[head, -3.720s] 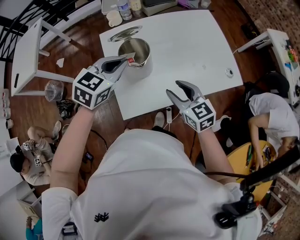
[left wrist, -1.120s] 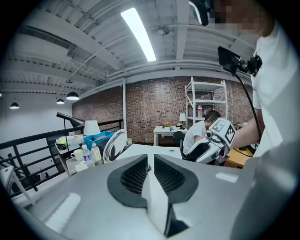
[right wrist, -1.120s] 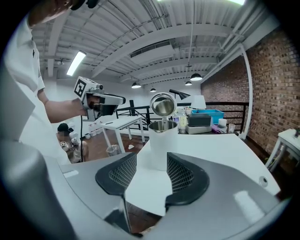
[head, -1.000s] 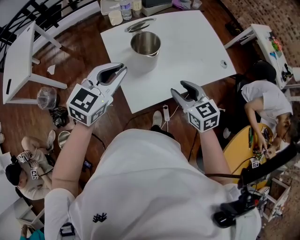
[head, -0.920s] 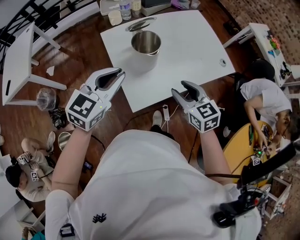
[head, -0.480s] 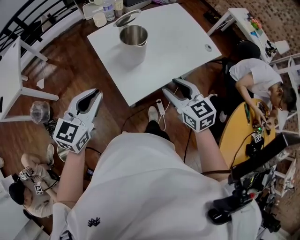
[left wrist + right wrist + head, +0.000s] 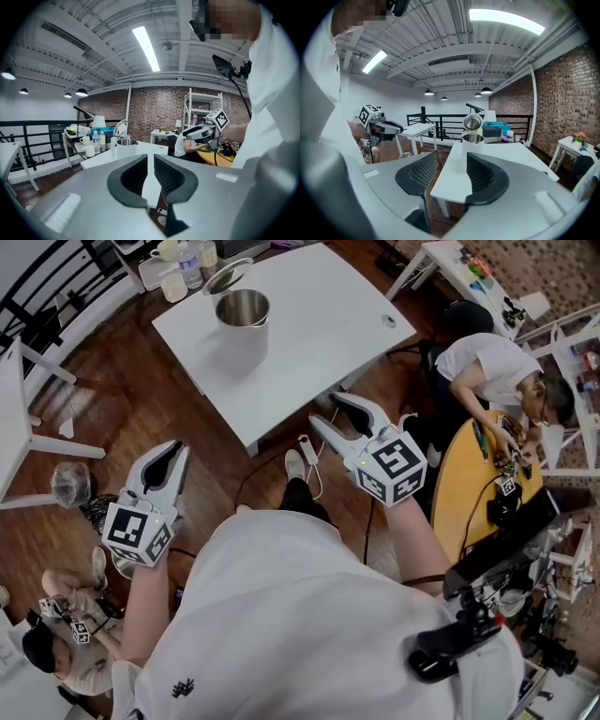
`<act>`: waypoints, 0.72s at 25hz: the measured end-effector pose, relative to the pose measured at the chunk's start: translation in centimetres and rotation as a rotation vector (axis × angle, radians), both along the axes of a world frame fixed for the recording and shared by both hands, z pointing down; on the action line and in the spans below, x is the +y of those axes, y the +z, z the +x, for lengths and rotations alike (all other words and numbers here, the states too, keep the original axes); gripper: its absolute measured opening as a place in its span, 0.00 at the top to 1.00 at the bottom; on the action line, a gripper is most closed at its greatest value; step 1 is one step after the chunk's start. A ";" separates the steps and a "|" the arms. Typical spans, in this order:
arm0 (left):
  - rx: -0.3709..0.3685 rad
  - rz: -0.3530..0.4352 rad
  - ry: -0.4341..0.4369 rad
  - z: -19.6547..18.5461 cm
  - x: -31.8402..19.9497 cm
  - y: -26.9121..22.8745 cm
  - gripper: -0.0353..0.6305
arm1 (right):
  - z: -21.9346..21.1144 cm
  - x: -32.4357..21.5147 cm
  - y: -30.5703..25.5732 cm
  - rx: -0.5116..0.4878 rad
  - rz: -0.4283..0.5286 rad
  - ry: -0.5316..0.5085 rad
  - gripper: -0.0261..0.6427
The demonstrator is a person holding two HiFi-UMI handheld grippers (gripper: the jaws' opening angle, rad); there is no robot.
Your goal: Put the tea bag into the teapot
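The steel teapot (image 7: 242, 315) stands uncovered on the white table (image 7: 319, 315), and its lid (image 7: 228, 276) lies just behind it. No tea bag shows in any view. Both grippers hang over the wooden floor, well short of the table. My left gripper (image 7: 178, 448) is low at the left. Its jaws are almost together, with only a thin slit and nothing in it (image 7: 150, 157). My right gripper (image 7: 325, 409) is near the table's front corner, open wide and empty (image 7: 451, 161). The teapot (image 7: 125, 143) (image 7: 473, 138) appears far off in both gripper views.
A tray (image 7: 178, 259) with cups and a bottle sits beyond the table. A seated person (image 7: 487, 362) works at a round yellow table (image 7: 469, 493) on the right. A white side table (image 7: 19, 399) stands at the left. A power strip (image 7: 303, 448) lies on the floor.
Both grippers have drawn back from the table as the person steps away. The left one has dropped down and to the left. The teapot has not moved on the table.
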State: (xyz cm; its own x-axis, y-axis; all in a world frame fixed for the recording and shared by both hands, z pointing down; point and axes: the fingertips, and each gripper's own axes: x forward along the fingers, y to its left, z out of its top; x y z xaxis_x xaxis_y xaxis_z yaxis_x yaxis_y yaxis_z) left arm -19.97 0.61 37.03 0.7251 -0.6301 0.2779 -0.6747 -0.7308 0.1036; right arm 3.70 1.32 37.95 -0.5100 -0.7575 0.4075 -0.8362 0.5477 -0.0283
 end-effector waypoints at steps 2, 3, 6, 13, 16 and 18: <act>0.007 0.003 0.010 0.1 0.3 -0.1 0.88 | -0.2 0.3 -0.2 0.004 0.002 0.004 0.67; 0.009 0.004 0.018 0.2 0.6 0.0 0.88 | -0.4 0.5 -0.2 0.006 0.002 0.006 0.67; 0.008 0.001 0.035 0.1 1.5 0.5 0.88 | -0.7 1.2 -0.1 0.010 0.002 0.010 0.67; 0.006 -0.011 0.019 -1.8 2.7 0.8 0.89 | -1.7 2.2 -0.6 0.027 0.022 0.013 0.67; 0.004 -0.019 0.012 -2.5 3.2 1.0 0.89 | -2.5 2.5 -0.9 0.048 0.028 0.003 0.67; 0.006 -0.015 0.007 -3.0 3.4 1.1 0.89 | -2.9 2.4 -1.0 0.081 0.035 0.001 0.67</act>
